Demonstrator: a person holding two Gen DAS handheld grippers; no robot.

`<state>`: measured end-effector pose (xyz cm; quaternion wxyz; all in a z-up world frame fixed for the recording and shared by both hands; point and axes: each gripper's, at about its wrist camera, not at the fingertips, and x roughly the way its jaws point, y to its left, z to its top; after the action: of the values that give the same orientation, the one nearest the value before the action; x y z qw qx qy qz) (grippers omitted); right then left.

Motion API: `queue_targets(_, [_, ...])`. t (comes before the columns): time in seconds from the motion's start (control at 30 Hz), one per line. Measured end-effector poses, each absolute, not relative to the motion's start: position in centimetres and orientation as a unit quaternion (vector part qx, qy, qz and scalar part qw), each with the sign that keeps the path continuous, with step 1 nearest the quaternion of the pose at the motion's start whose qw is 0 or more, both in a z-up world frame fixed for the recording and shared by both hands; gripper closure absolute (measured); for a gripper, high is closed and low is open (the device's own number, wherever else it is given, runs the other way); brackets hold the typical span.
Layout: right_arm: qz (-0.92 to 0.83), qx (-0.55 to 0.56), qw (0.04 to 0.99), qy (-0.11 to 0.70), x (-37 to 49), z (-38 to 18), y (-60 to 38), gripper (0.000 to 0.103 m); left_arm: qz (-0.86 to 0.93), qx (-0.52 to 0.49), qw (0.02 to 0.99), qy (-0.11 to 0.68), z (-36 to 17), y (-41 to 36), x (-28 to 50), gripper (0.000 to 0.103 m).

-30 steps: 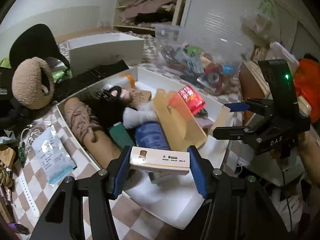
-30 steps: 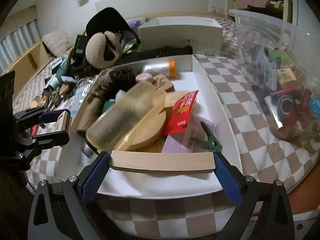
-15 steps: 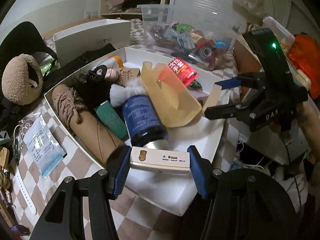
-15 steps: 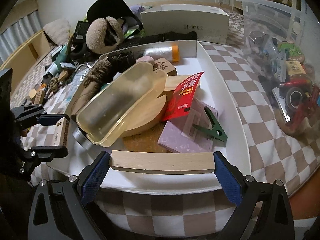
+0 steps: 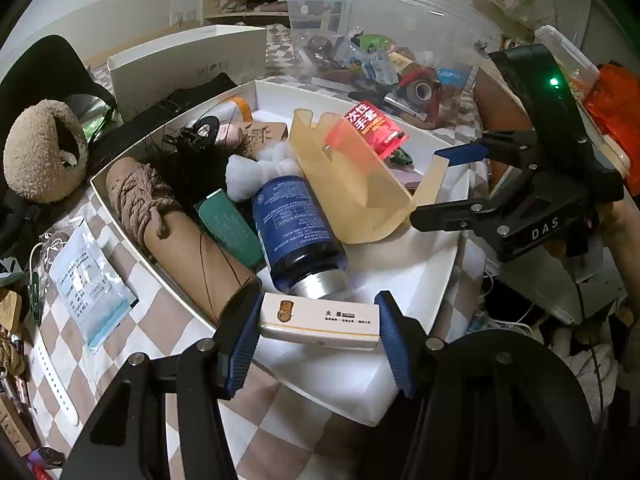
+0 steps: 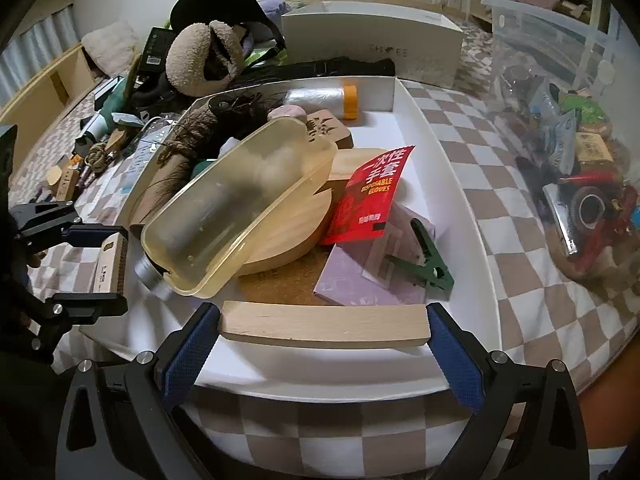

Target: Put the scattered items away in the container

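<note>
Both tongs grip crosswise over the tray's (image 6: 448, 152) near edge — left tongs (image 5: 318, 330) a matchbox (image 5: 320, 320), right tongs (image 6: 324, 330) a wooden block (image 6: 324, 322).

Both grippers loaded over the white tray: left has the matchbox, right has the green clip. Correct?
Not quite. The right gripper is shut on a wooden block, as the right wrist view shows; the green clip lies in the white tray. The left gripper does hold the matchbox.
</note>
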<state>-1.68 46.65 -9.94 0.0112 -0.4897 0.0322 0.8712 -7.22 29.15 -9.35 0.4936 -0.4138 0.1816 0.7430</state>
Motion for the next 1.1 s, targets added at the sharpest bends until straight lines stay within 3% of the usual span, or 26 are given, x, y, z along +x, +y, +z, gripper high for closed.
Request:
queue_targets(0.23, [0.874,-0.485,0.014,0.032,-1.5,-10.0,46.8,0.003,0.742,-0.421,0.487,0.184,-9.4,29.0,-7.4,0.046])
queue_targets(0.37, [0.877,-0.479,0.014,0.030,-1.5,-9.7,46.7,0.003,0.743,-0.422,0.488,0.181,-9.2,28.9,-7.5,0.027])
queue_targets(1.03, [0.889,-0.455,0.025,0.032,-0.6,-7.8,46.1,0.000,0.766,-0.406,0.471,0.162,-7.5,27.2,-7.5,0.027])
queue_targets(1.1, [0.892,-0.451,0.028,0.030,-0.2,-7.6,46.0,0.000,0.773,-0.397,0.466,0.166,-7.2,26.8,-7.2,0.020])
